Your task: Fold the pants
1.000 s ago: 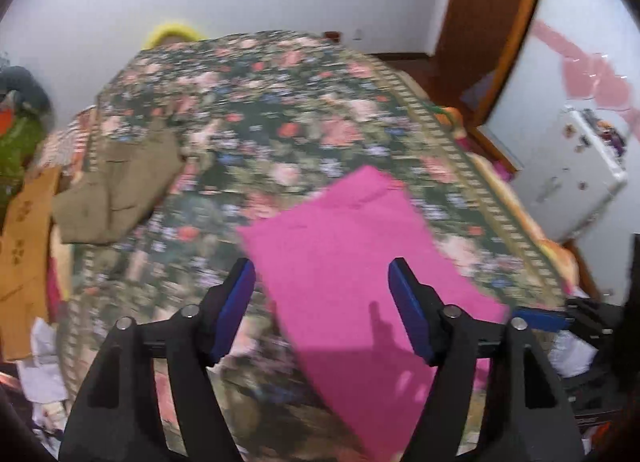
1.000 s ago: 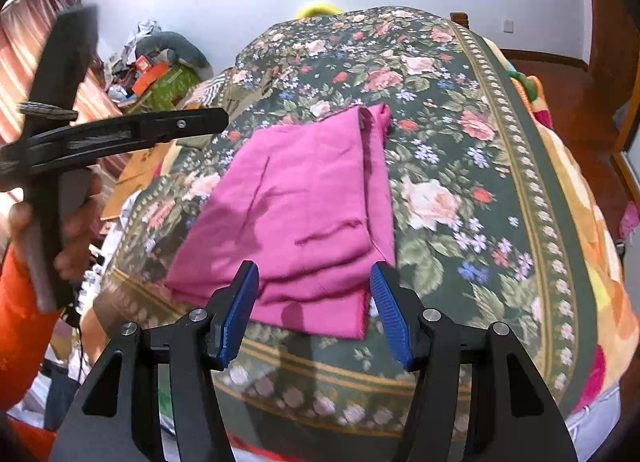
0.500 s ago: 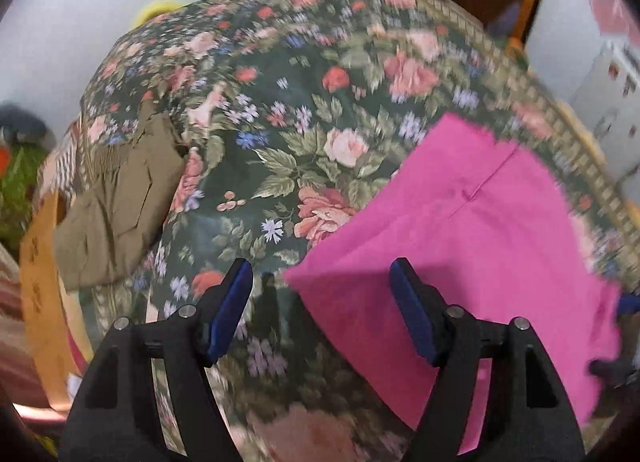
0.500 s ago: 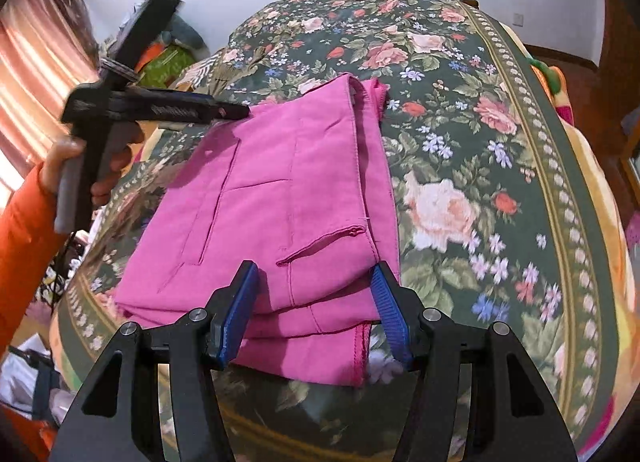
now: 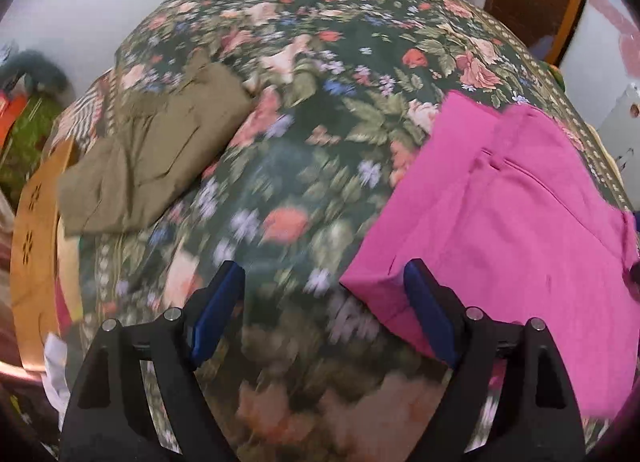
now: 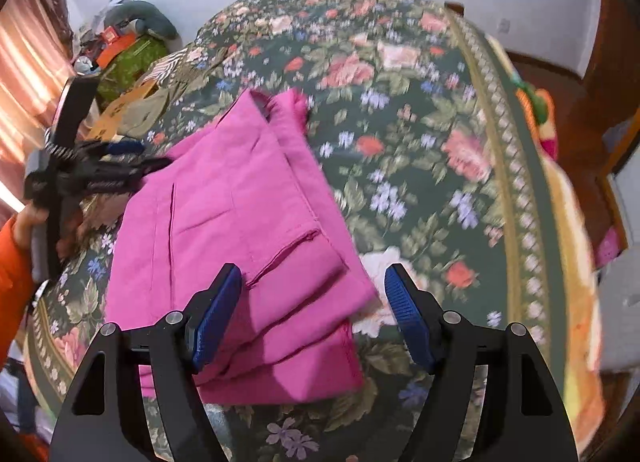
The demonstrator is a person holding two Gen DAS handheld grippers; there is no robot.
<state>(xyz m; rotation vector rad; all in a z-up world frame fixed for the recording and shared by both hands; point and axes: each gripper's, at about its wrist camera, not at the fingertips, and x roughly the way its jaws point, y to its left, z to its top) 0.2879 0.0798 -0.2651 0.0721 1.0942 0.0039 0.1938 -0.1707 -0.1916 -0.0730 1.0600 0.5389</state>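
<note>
The pink pants point(image 6: 240, 221) are seen lying on the bed point(image 6: 440, 189), folded into a layered stack, toward the bed's near edge and left of its middle as the right wrist view shows it. Their long axis runs from the near edge away toward the far end of the bed, slanting a little to the right, with the stepped hem edges nearest the camera and a bunched end farthest off.

The right gripper point(image 6: 312, 314) is held above the near end of the stack, jaws released and spread wide, nothing between them. The near right corner of the fabric lies directly between and just ahead of the blue pads point(image 6: 216, 314), so this gripper is judged the better placed to take that end.

The left gripper point(image 5: 324, 314) is likewise released and empty. In its own view the pants point(image 5: 512, 221) lie to its right, only the stack's near left corner reaching beside the right-hand pad point(image 5: 424, 314); between the jaws only floral bedspread point(image 5: 304, 109) is seen. A small shift to the right would probably be needed before that corner could be taken.

An olive garment point(image 5: 152, 153) is seen well apart, toward the bed's far left edge.
</note>
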